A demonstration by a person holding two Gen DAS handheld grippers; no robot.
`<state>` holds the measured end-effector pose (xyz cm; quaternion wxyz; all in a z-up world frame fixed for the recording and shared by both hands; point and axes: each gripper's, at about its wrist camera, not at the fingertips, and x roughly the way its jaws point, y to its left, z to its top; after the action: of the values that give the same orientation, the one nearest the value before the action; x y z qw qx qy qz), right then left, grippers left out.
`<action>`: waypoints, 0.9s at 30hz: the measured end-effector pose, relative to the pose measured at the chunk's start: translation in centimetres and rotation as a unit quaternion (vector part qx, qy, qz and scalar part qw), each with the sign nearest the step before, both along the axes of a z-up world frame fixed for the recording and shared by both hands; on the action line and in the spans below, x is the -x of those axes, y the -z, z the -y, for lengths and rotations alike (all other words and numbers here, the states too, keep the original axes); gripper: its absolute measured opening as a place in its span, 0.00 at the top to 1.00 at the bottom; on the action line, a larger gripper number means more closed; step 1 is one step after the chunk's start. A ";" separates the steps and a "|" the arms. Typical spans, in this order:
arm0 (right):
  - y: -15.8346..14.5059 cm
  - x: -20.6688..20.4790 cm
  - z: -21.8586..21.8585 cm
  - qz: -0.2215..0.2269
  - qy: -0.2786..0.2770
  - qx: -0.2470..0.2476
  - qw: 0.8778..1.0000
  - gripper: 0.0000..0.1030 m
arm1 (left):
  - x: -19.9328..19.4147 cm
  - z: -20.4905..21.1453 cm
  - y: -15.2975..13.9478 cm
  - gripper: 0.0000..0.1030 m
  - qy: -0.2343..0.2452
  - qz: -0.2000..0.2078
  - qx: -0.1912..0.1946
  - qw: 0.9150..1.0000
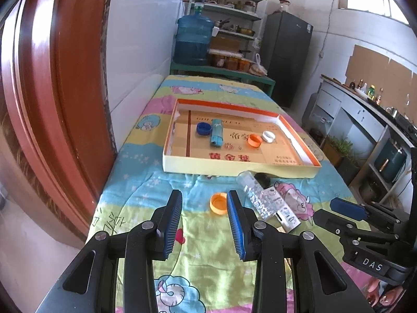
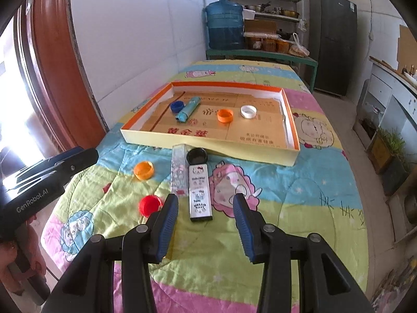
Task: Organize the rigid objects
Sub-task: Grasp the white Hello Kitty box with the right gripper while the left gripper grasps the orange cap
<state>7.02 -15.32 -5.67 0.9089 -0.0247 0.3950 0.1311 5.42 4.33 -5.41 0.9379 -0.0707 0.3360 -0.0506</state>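
You hold both grippers low over a table spread with a bright cartoon-print quilt point(image 2: 273, 208). Your left gripper point(image 1: 204, 224) has its blue-padded jaws apart with nothing between them; a loose orange plastic bottle cap point(image 1: 219, 203) lies on the quilt just beyond its right fingertip. Your right gripper point(image 2: 206, 217) also stands apart and empty, and the near end of a flat white rectangular case with printed cartoon labels point(image 2: 200, 191) lies on the quilt in the gap beyond its tips. A clear speckled plastic tube point(image 2: 178, 172) lies touching the case's left side, a black round cap point(image 2: 197, 155) sits at the case's far end, and a red plastic cap point(image 2: 149, 205) rests near the right gripper's left finger. Farther off, a shallow cardboard box tray with an orange rim point(image 2: 208, 140) holds a dark blue cap point(image 2: 176, 106), a teal cylindrical tube point(image 2: 188, 109), an orange cap point(image 2: 225, 115) and a white cap point(image 2: 248, 111).
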 end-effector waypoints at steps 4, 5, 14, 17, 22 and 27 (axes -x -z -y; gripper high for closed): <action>0.7 -0.3 -0.2 -0.007 -0.003 0.002 1.000 0.58 | -0.2 0.1 0.7 0.65 0.001 -0.009 0.001 1.000; 1.0 -0.4 -0.3 -0.010 -0.004 0.003 1.000 0.58 | -0.3 0.2 0.9 0.65 0.002 -0.012 0.001 1.000; 3.4 -2.6 -1.1 -0.038 -0.010 0.016 0.999 0.58 | -1.5 0.5 2.2 0.65 0.006 -0.030 0.001 1.000; 4.0 -3.4 -1.5 -0.048 -0.015 0.023 0.998 0.58 | -2.0 0.7 2.6 0.65 0.009 -0.035 0.001 0.999; 5.1 -4.5 -2.0 -0.061 -0.021 0.041 0.997 0.58 | -2.8 1.0 3.2 0.65 0.012 -0.044 -0.001 0.999; 5.4 -5.2 -2.4 -0.054 -0.034 0.054 0.996 0.58 | -3.7 1.5 3.9 0.65 0.017 -0.054 -0.005 0.998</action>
<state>12.18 -12.94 -11.07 0.8784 -0.0804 0.4494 0.1416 9.13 2.86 -9.27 0.9176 -0.0632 0.3876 -0.0613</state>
